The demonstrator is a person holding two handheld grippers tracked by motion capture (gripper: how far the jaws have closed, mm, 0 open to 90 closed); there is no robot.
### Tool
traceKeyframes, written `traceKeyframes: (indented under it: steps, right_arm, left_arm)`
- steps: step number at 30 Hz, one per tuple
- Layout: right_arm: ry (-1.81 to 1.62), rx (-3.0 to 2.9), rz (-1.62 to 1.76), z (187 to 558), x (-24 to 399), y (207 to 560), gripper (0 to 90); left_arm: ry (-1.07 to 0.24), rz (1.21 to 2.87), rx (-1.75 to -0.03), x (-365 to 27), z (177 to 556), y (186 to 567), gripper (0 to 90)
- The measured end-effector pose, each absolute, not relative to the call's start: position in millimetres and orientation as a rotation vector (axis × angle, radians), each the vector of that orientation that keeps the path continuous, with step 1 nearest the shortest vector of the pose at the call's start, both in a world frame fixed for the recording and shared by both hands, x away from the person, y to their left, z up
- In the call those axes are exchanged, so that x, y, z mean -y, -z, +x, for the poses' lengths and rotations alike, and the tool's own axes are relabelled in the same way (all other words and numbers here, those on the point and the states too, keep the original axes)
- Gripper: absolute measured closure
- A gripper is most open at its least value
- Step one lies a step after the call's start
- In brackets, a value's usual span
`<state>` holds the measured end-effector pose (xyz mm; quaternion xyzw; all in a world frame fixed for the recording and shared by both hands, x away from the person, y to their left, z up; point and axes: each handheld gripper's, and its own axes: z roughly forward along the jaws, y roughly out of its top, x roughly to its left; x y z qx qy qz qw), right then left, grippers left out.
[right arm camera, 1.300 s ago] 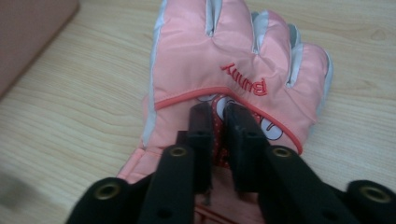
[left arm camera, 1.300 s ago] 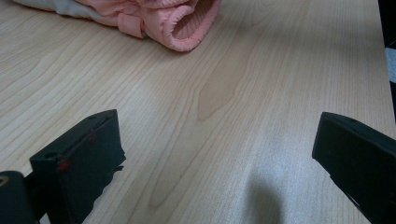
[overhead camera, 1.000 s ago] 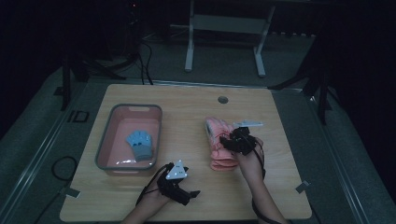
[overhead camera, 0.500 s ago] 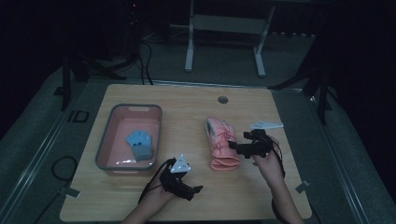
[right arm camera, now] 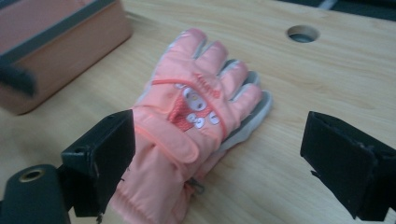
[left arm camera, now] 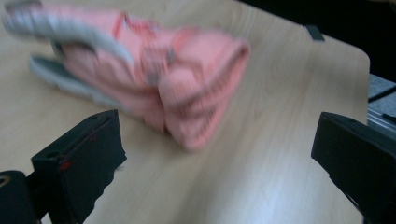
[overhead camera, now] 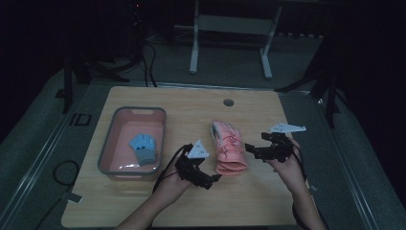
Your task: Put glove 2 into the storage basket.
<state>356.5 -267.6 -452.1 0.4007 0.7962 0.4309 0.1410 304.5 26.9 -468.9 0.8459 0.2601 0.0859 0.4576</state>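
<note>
Since the earlier frames, the right gripper (overhead camera: 253, 149) had drawn away from the pink gloves (overhead camera: 228, 148) toward the right edge of the table (overhead camera: 249, 103), and the left gripper (overhead camera: 213, 179) had moved up closer to the near end of the pile.

From the high view, the gloves lay in a stack near the middle of the table, their long axis running from the person toward the far edge, fingers pointing away. The left gripper was just beside the cuff end, on the near left side; the right gripper stood at the right of the stack, a little apart, with its jaws turned toward it. Well to the left was a pink bin (overhead camera: 158, 114) with a small blue glove (overhead camera: 142, 146) inside. The left gripper seemed slightly nearer to the gloves.

From the left gripper view, the jaws were spread wide with nothing between them. The pink gloves (left arm camera: 177, 88), blurred, lay ahead and to the left, cuff end nearest.

From the right gripper view, the jaws were also wide and empty. The pink gloves (right arm camera: 187, 126) lay straight ahead, one on the other, the cuff close beside one jaw and the fingers pointing away. The bin (right arm camera: 70, 42) was behind, at the upper left.
</note>
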Motion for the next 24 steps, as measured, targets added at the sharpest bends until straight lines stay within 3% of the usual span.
traceKeyframes:
  steps: [5, 8, 10, 11, 12, 13, 16, 18, 24]
  right_arm:
    - [-1.155, -2.303, 1.141, 363, 271, 456, 28.8]
    - [-1.154, -2.315, 1.178, 370, 273, 459, 52.5]
    - [-1.157, -2.32, 1.188, 375, 273, 461, 67.5]
    - [-1.157, -2.32, 1.188, 375, 273, 461, 67.5]
    - [-1.156, -2.326, 1.191, 377, 273, 462, 68.5]
    - [-1.145, -2.34, 1.186, 383, 269, 464, 68.7]
    - [-1.139, -2.369, 1.181, 388, 261, 468, 67.5]
    - [-1.145, -2.4, 1.185, 393, 253, 473, 62.5]
    - [-1.18, -2.416, 1.251, 397, 242, 487, 52.6]
  left_arm:
    - [-0.216, 2.088, -0.626, -10, 327, 453, 4.0]
    - [-0.261, 2.108, -0.644, 3, 338, 448, 6.4]
    - [-0.288, 2.103, -0.67, 11, 347, 446, 19.4]
    - [-0.288, 2.103, -0.67, 11, 347, 446, 28.4]
    - [-0.238, 2.116, -0.658, 16, 358, 447, 28.4]
    - [-0.242, 2.12, -0.666, 18, 362, 448, 43.0]
    - [-0.244, 2.157, -0.737, 25, 376, 457, 49.5]
    - [-0.258, 2.184, -0.793, 26, 382, 465, 48.4]
    - [-0.191, 2.148, -0.986, 18, 395, 492, 29.0]
